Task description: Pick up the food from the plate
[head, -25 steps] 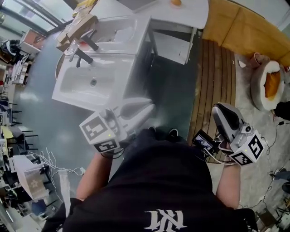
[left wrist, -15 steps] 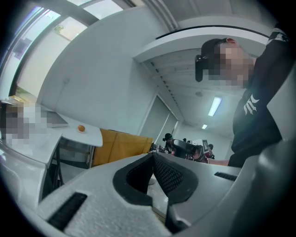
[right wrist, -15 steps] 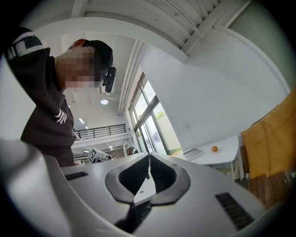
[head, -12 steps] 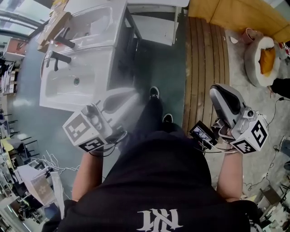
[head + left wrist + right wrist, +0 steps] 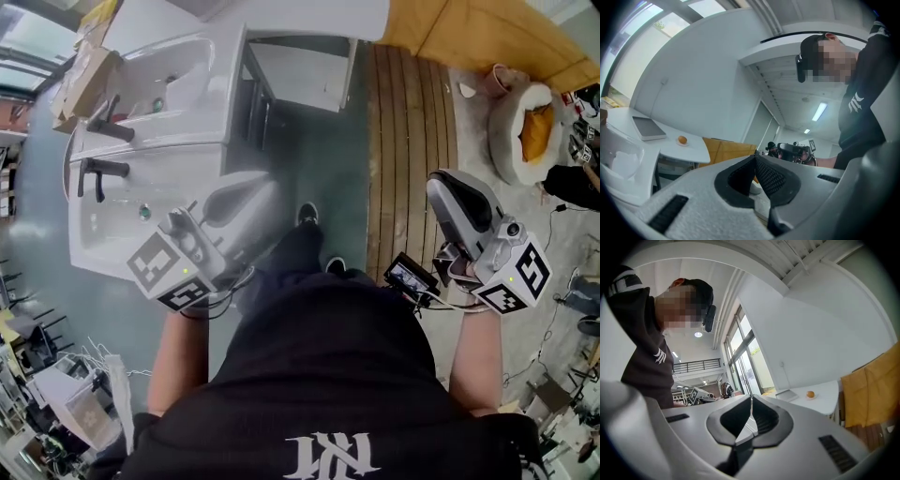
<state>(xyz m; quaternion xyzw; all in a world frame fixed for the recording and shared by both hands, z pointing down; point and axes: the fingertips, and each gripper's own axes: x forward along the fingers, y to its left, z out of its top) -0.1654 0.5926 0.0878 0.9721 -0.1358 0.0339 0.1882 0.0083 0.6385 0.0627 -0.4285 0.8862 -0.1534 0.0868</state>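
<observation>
Food (image 5: 682, 139): small, round, orange, smooth-looking; too small for detail. It sits on a small pale plate (image 5: 682, 142) near the rounded end of a white table (image 5: 696, 151), just beside a flat grey slab (image 5: 648, 129).

Left gripper (image 5: 755, 159): jaws together, nothing between them.

Right gripper (image 5: 751, 401): jaws together, empty.

Both are well apart from the food.

The orange food (image 5: 682, 139) is too small to tell its kind, and its plate (image 5: 682, 143) is barely a sliver. The white table (image 5: 281, 17) runs off the head view's top edge. The person's body (image 5: 328, 375) partly hides one shoe (image 5: 333, 266).
</observation>
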